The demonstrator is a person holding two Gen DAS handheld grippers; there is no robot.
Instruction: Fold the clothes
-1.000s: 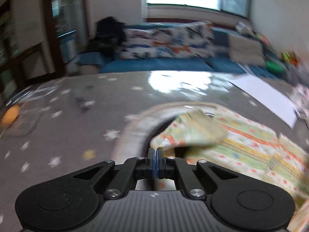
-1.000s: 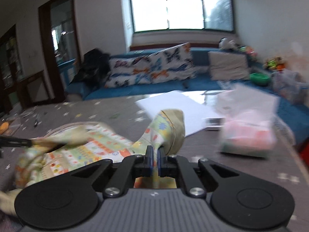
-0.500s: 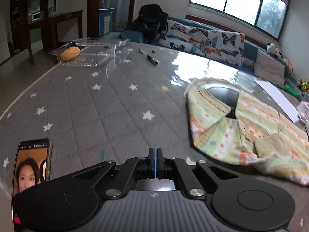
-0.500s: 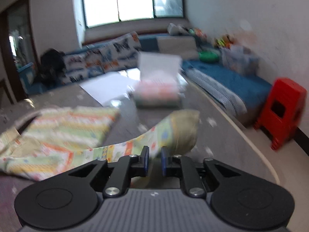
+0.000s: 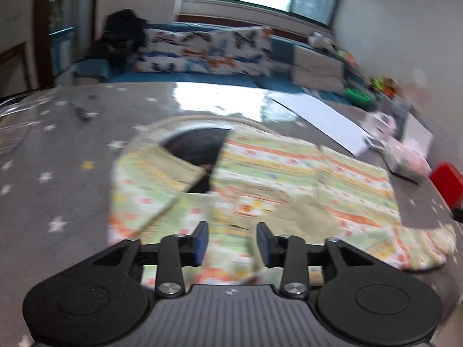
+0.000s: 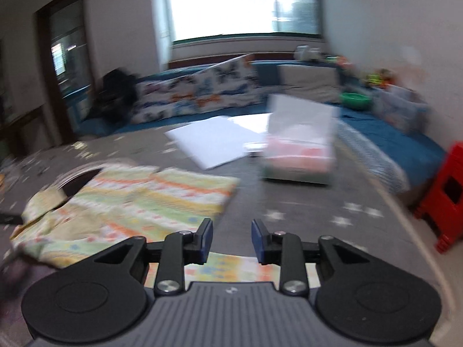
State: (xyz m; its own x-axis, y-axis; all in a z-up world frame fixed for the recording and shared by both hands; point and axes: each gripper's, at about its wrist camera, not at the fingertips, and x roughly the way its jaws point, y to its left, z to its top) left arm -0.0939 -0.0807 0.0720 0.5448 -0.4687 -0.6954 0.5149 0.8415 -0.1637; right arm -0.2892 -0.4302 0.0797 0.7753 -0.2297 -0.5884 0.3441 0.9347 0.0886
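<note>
The striped shirt (image 5: pixel 289 173) lies flat on the gray surface (image 5: pixel 58 173) with white stars, its round neck hole facing the far side. The left tongs (image 5: pixel 232 241) hang over the near edge of the shirt and their jaws are opening, with cloth under the gap but nothing pinched. The right tongs (image 6: pixel 231 238) are opening too, with nothing pinched, above a strip of the shirt (image 6: pixel 130 202), and a white sheet of paper (image 6: pixel 214 141) lies farther back

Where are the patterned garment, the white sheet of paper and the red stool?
patterned garment (image 5: pixel 303 156), left wrist view, on its striped back panel.
white sheet of paper (image 6: pixel 214 141), right wrist view, on its middle.
red stool (image 6: pixel 445 196), right wrist view, on its side.
</note>
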